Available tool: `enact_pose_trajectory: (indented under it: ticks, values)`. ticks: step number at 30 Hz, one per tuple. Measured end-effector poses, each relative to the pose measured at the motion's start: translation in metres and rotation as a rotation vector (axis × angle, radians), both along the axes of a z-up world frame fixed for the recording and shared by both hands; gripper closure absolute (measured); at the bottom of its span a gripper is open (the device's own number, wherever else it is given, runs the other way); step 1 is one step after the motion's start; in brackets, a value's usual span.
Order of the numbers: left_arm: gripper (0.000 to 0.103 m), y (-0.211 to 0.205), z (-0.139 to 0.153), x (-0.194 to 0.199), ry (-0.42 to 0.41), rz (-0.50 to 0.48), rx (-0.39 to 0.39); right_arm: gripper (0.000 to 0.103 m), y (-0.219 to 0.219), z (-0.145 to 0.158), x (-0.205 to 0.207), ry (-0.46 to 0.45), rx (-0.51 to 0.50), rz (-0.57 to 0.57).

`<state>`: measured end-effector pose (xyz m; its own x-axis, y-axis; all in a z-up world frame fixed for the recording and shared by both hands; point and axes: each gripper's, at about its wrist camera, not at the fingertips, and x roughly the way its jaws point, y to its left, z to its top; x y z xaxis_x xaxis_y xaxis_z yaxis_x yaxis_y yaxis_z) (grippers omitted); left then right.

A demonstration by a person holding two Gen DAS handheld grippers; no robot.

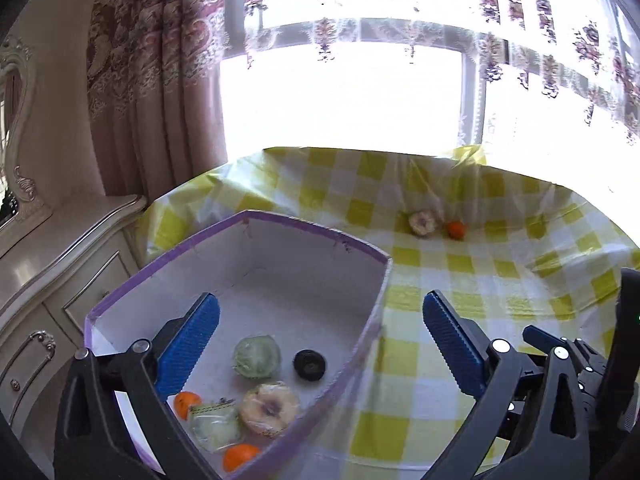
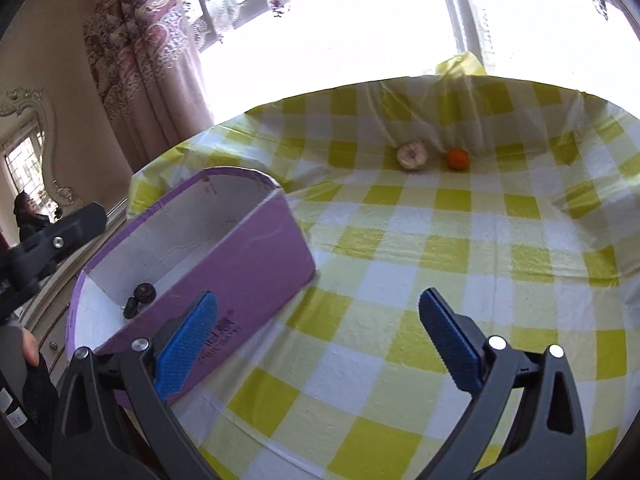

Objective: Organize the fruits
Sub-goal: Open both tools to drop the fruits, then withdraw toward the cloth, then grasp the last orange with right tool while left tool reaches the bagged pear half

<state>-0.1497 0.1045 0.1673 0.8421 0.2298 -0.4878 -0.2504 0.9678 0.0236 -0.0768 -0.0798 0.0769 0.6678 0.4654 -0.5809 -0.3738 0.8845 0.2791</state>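
Reaching for the two fruits left out on the surface point(image 2: 400, 280) looks like the step in hand. A pale wrapped fruit point(image 2: 412, 155) and an orange point(image 2: 457, 159) sit near each other at the far side, close to the bunched cloth by the window, well apart from the box point(image 2: 240, 256) at the near left. The right gripper point(image 2: 318, 346) is spread wide and empty, aimed across the checked cloth, so it seems the better one for the trip. Take one fruit at a time, closing across its widest part; the orange may roll, and the wrap on the pale one may slip. The left gripper point(image 1: 320, 340), also spread and empty, hovers over the box, where a green fruit point(image 1: 256, 357), another pale one point(image 1: 269, 408), two oranges point(image 1: 187, 403) and a dark item point(image 1: 309, 365) already lie.
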Motion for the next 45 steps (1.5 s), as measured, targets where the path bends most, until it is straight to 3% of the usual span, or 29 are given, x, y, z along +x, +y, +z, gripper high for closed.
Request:
enact_pose_trajectory:
  ticks: [7,10,16,19,22,28,30,35,43,45]
  values:
    - [0.004,-0.108,-0.039,0.047,-0.02,-0.311,0.144,0.002,-0.087,-0.032,0.043,0.02,-0.101,-0.258]
    - [0.004,-0.124,-0.073,0.086,0.046,-0.375,0.102,0.002,-0.108,-0.044,0.07,0.048,-0.159,-0.307]
    - [0.005,-0.118,-0.122,0.17,0.165,-0.353,-0.014,0.002,-0.118,-0.058,0.133,0.087,-0.262,-0.345]
    - [0.005,-0.114,-0.134,0.198,0.179,-0.335,-0.015,0.002,-0.115,-0.063,0.164,0.092,-0.269,-0.366]
    - [0.005,-0.109,-0.145,0.217,0.231,-0.361,-0.073,0.002,-0.108,-0.068,0.194,0.116,-0.245,-0.343]
    - [0.005,-0.084,-0.149,0.215,0.206,-0.384,-0.255,0.016,-0.074,-0.069,0.256,0.122,-0.214,-0.235]
    - [0.005,-0.084,-0.15,0.217,0.217,-0.392,-0.265,0.025,-0.061,-0.07,0.282,0.13,-0.209,-0.207]
    - [0.005,-0.076,-0.15,0.218,0.208,-0.38,-0.323,0.036,-0.027,-0.074,0.341,0.155,-0.231,-0.164]
    - [0.005,-0.065,-0.152,0.22,0.186,-0.347,-0.405,0.043,0.016,-0.074,0.398,0.158,-0.302,-0.147]
    - [0.005,-0.065,-0.151,0.222,0.188,-0.345,-0.408,0.062,0.022,-0.073,0.396,0.143,-0.313,-0.124]
